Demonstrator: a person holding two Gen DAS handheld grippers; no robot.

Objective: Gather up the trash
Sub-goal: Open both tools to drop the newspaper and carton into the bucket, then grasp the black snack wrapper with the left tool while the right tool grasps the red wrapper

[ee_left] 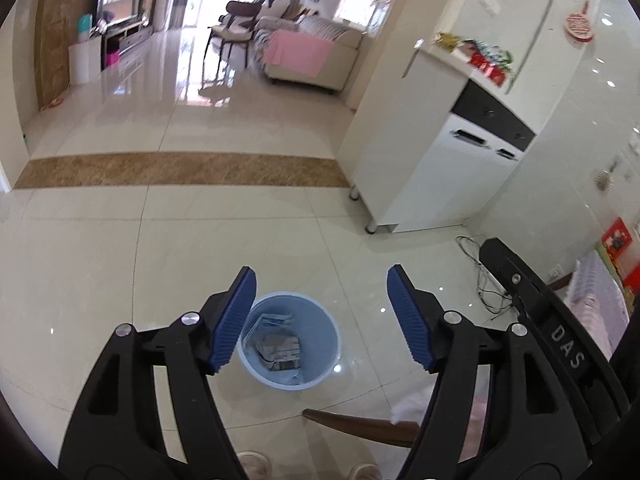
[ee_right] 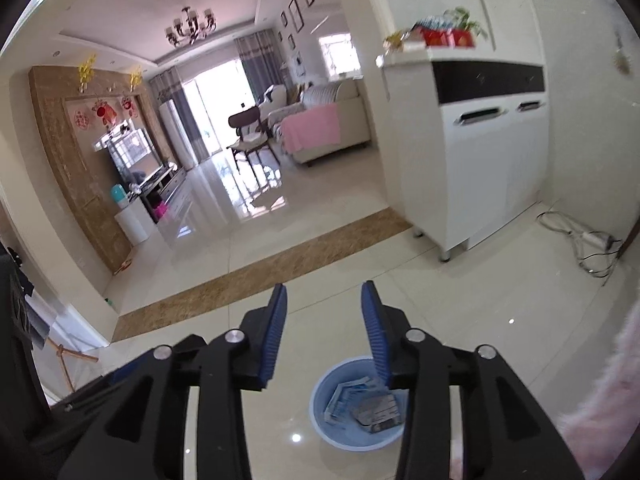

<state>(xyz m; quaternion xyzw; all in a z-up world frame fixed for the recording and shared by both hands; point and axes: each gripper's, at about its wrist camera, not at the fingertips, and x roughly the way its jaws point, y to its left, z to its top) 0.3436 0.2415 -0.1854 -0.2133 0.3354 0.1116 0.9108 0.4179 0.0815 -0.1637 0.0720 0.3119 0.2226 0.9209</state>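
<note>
Glossy tiled floor [ee_left: 120,264] all round, with a white cabinet [ee_left: 436,176] off to the side. Light-blue waste bin [ee_left: 290,340] standing below, already holding crumpled packets [ee_left: 276,346]. Left gripper [ee_left: 322,316] and right gripper [ee_right: 324,332] poised above, both spread wide and empty, probably just after a drop.

This is a home, an open living room: a sofa [ee_right: 336,100] with pink blanket [ee_right: 312,128], a television wall [ee_right: 80,152], a chandelier [ee_right: 190,26], a white cabinet [ee_right: 480,168] and glossy floor tiles [ee_right: 320,232].
</note>
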